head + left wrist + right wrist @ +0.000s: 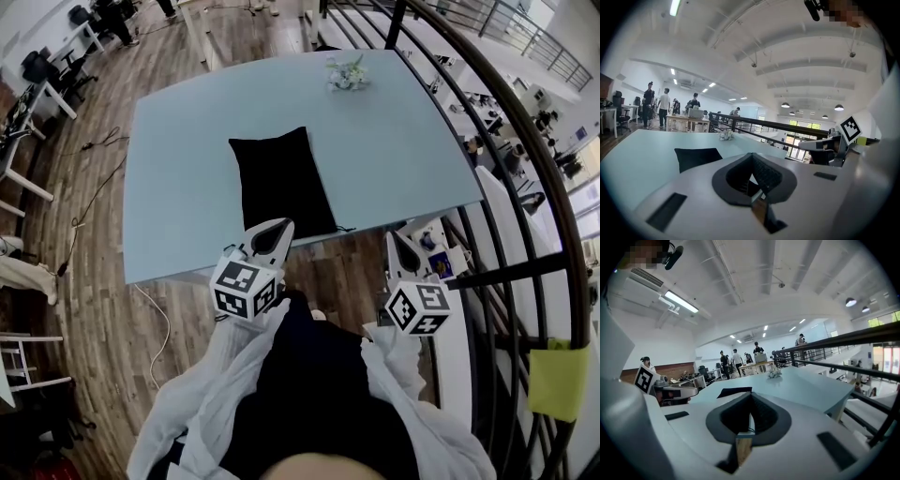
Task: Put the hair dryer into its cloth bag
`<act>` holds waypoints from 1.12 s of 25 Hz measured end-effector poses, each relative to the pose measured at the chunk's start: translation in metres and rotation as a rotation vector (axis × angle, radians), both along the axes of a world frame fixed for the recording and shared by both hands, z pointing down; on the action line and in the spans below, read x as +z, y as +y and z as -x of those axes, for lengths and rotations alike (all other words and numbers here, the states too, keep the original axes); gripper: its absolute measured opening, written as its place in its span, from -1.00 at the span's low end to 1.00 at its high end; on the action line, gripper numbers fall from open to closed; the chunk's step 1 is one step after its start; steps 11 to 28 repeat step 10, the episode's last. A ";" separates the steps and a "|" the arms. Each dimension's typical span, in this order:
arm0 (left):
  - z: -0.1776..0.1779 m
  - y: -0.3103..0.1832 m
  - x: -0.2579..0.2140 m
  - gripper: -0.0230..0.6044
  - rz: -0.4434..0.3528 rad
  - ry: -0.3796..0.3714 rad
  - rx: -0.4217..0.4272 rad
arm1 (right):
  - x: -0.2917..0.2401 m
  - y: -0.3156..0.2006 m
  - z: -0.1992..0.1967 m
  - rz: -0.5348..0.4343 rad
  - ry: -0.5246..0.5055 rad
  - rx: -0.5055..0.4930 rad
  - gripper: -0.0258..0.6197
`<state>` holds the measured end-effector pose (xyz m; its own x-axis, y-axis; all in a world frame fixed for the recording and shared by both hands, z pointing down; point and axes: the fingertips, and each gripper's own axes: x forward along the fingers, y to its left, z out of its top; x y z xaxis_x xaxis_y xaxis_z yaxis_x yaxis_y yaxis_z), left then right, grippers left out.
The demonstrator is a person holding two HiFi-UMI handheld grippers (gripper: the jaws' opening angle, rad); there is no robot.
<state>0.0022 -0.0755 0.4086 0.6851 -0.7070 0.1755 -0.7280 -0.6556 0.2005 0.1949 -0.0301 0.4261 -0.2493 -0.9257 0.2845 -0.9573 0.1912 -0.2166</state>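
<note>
Both my claws are pressed together with nothing in them. The left claw (277, 231) hangs at the near edge of the table (403, 141), and the right claw (395, 242) hangs short of that edge, over the floor. The bag (281, 181) lies flat and black, mid-table, just beyond my left tip. I see no dryer in any view. It may be inside the bag, but I cannot tell.

What could go wrong: if I pinch the cloth, I may catch both layers and hold the mouth closed instead of opening it. The tabletop also looks slick, so a one-sided tug would likely drag the bag toward the edge.

Around me there are flowers (347, 73) at the far edge, well clear, and a railing (525, 169) close on my right that could snag a wide swing. Nothing lies between my claws and the bag.
</note>
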 end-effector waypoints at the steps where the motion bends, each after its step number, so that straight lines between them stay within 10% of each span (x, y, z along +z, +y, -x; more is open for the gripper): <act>1: 0.001 0.001 0.002 -0.88 0.003 0.000 -0.002 | 0.002 0.001 0.001 0.004 0.002 -0.001 -0.90; 28: 0.015 0.003 0.009 -0.88 0.021 -0.010 -0.027 | 0.008 0.004 0.011 0.026 0.020 -0.022 -0.90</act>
